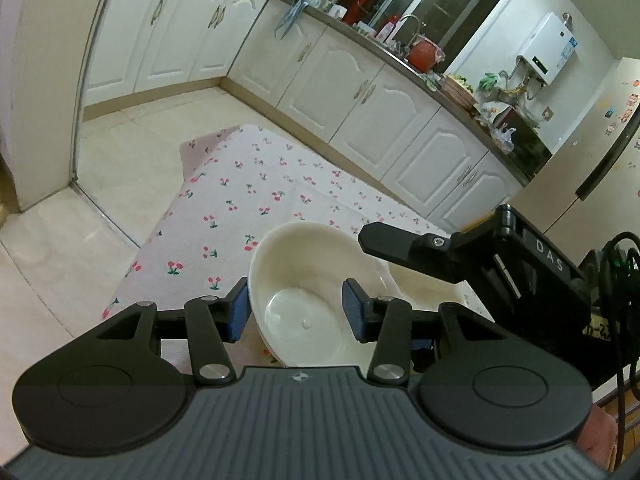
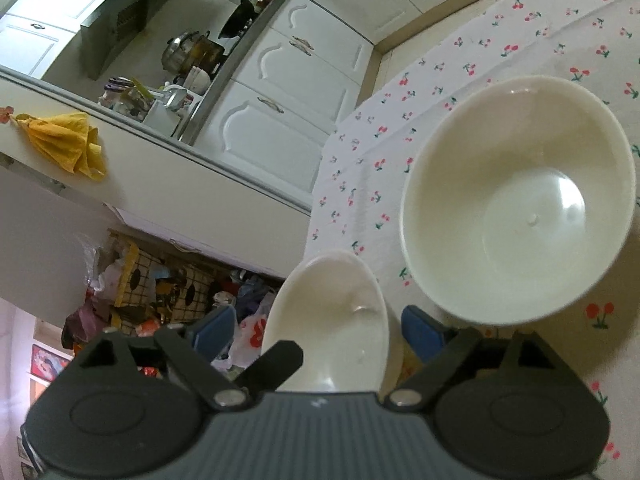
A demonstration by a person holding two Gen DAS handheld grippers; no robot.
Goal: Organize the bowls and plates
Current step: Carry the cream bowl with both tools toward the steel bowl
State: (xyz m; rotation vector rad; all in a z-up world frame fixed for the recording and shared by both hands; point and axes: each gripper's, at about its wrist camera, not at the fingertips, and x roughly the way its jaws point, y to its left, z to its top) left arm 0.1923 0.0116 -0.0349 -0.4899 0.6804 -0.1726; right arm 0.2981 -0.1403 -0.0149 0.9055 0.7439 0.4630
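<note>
My left gripper (image 1: 296,312) has its blue pads either side of a cream bowl (image 1: 308,292), tilted above the cherry-print tablecloth (image 1: 240,192); both pads seem to touch the bowl. My right gripper (image 2: 316,332) straddles a smaller cream bowl (image 2: 332,320), wide apart, and I cannot tell whether it grips it. The right gripper's black body (image 1: 500,256) shows in the left wrist view, over a second cream dish (image 1: 416,284). The large cream bowl (image 2: 520,200) shows in the right wrist view beside the small one.
White kitchen cabinets (image 1: 360,92) and a cluttered counter (image 1: 460,88) run behind the table. A tiled floor (image 1: 120,184) lies to the left. In the right wrist view a yellow cloth (image 2: 68,144) hangs on a ledge, with clutter (image 2: 168,292) below.
</note>
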